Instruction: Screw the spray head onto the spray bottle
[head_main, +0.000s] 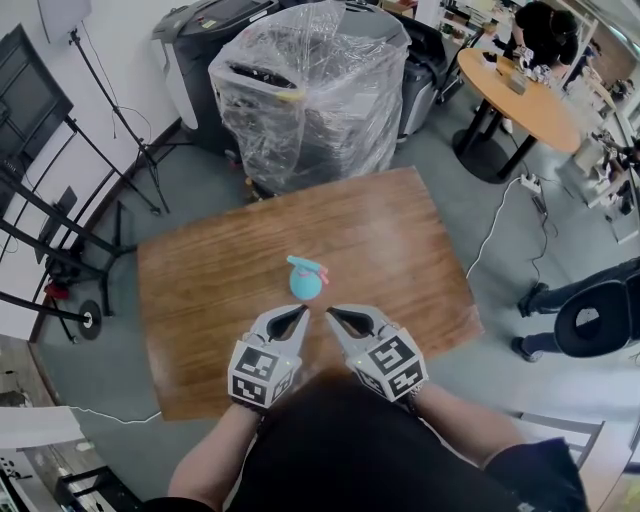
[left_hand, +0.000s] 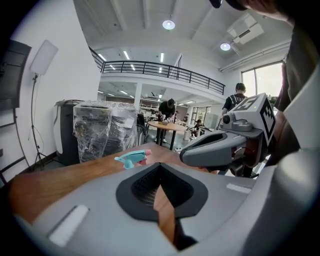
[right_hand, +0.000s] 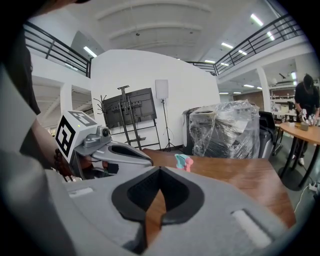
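A small teal spray bottle (head_main: 306, 281) stands upright on the wooden table (head_main: 210, 290), its teal spray head with a pink trigger (head_main: 313, 267) sitting on top. The spray head (left_hand: 132, 157) also peeks over the jaws in the left gripper view, and in the right gripper view the spray head (right_hand: 183, 161) shows beyond the jaws. My left gripper (head_main: 303, 312) is shut and empty, just short of the bottle on its near left. My right gripper (head_main: 331, 313) is shut and empty too, on the bottle's near right. Neither touches the bottle.
A plastic-wrapped machine (head_main: 305, 90) stands past the table's far edge. A round table (head_main: 525, 95) with a person beside it is at the far right. Black stands (head_main: 60, 200) line the left wall. A seated person's legs (head_main: 585, 305) are to the right.
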